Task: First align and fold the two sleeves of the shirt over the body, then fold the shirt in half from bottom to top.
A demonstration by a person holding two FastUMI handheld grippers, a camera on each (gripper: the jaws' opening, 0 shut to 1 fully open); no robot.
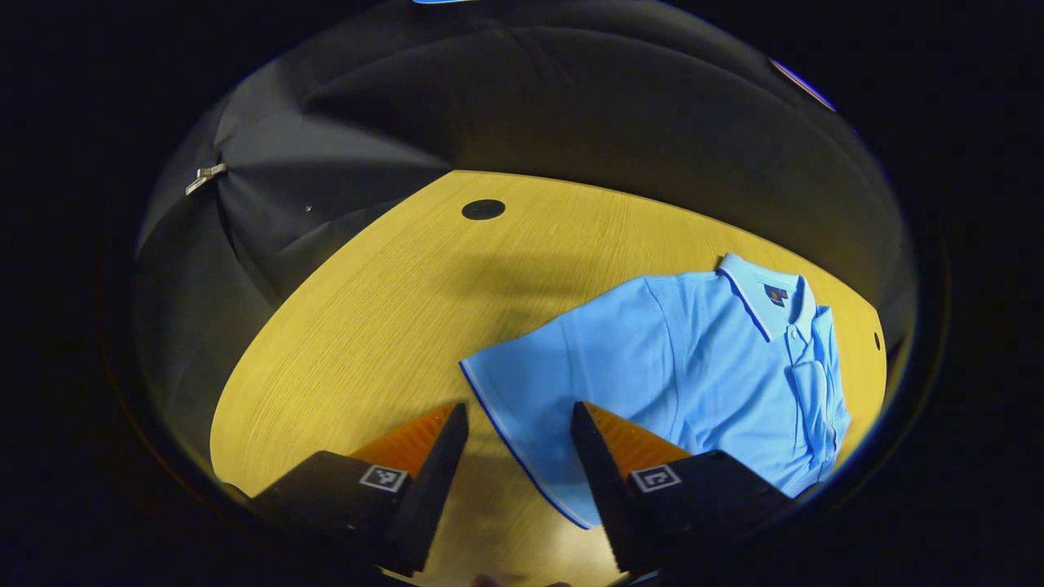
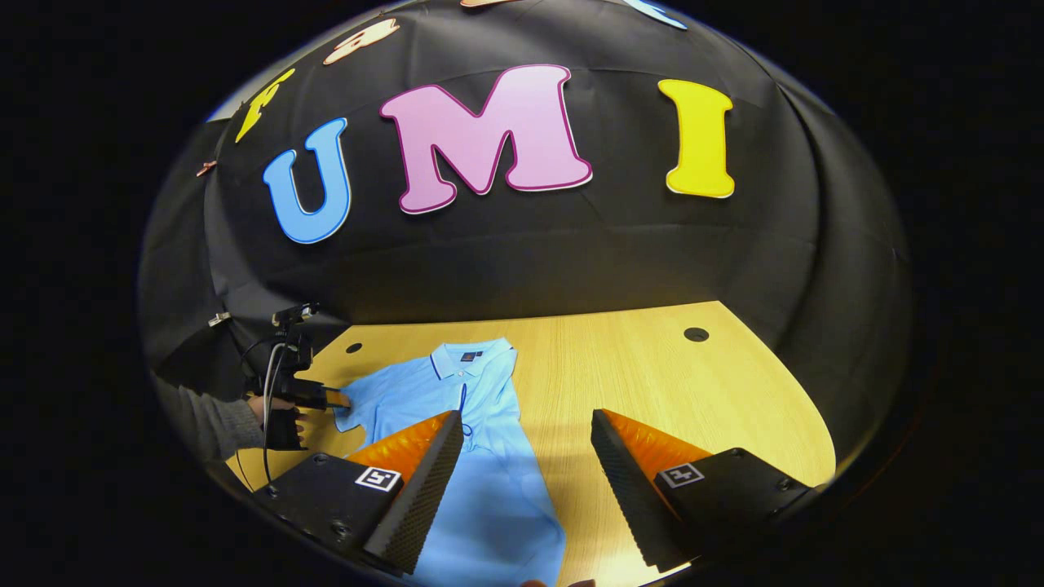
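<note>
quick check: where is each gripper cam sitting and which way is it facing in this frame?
Left gripper view: rides on the left gripper, low over the table, facing the spread sleeve of the blue shirt; its own two fingers show apart at the bottom.
Right gripper view: rides on the right gripper, facing the booth wall across the shirt's right edge; own fingers apart at the bottom; farther left, a hand and grey sleeve hold the left gripper at the shirt's sleeve.
Shared: shirt, collar, table.

The shirt's [image 2: 489, 489] hem runs out of the right gripper view.
</note>
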